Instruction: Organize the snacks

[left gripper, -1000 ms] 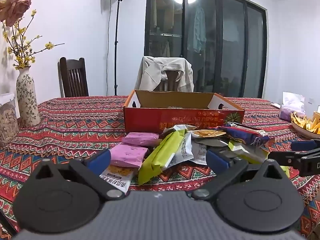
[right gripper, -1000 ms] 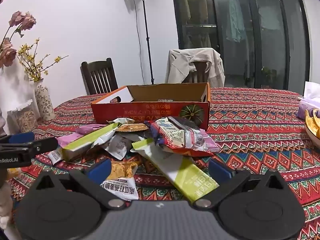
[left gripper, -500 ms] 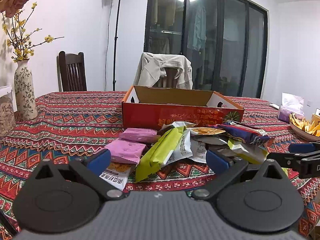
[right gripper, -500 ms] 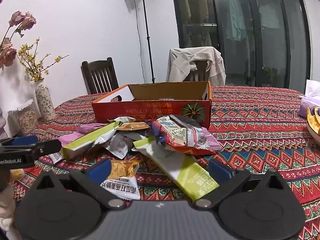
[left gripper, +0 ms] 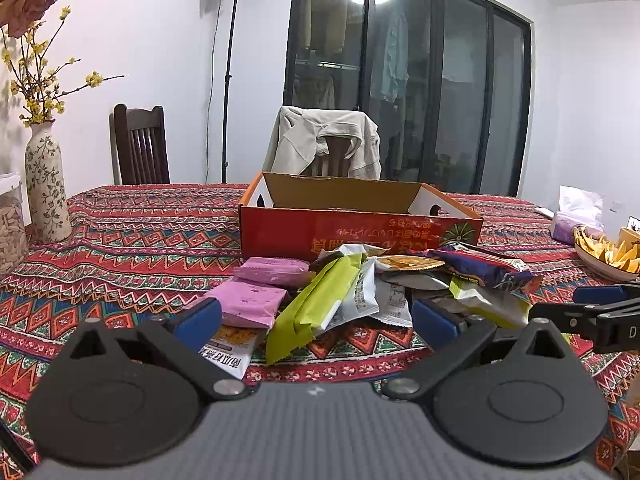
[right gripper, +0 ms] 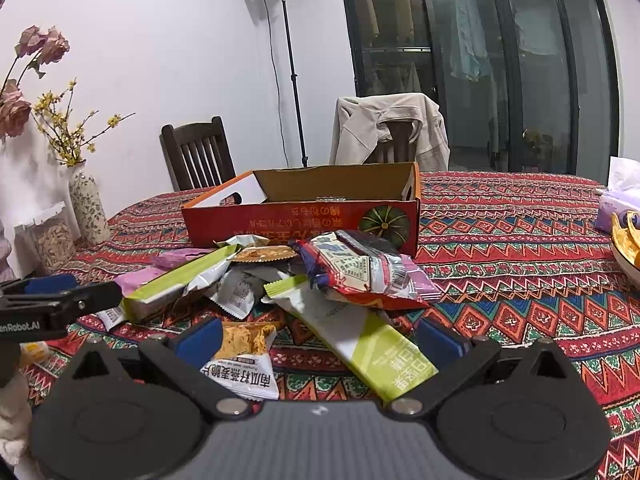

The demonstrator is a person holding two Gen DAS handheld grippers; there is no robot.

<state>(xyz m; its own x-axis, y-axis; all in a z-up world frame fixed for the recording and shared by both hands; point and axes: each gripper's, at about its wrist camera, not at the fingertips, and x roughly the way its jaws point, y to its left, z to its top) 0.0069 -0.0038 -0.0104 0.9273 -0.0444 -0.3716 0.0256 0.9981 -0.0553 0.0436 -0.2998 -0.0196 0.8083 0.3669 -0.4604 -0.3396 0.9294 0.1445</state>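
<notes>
Since the earlier frame I have lowered the left tool (left gripper: pixel 316 316), wide open and empty like the right tool (right gripper: pixel 318 338); the green wafer pack (left gripper: pixel 316 300) lies dead ahead, long axis pointing away.

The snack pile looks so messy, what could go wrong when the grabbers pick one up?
The snack pile overlaps, so pulling the green packet from under the red bag might drag that bag along. Both the left gripper and right gripper are open near the pile, so they could bump each other.
</notes>
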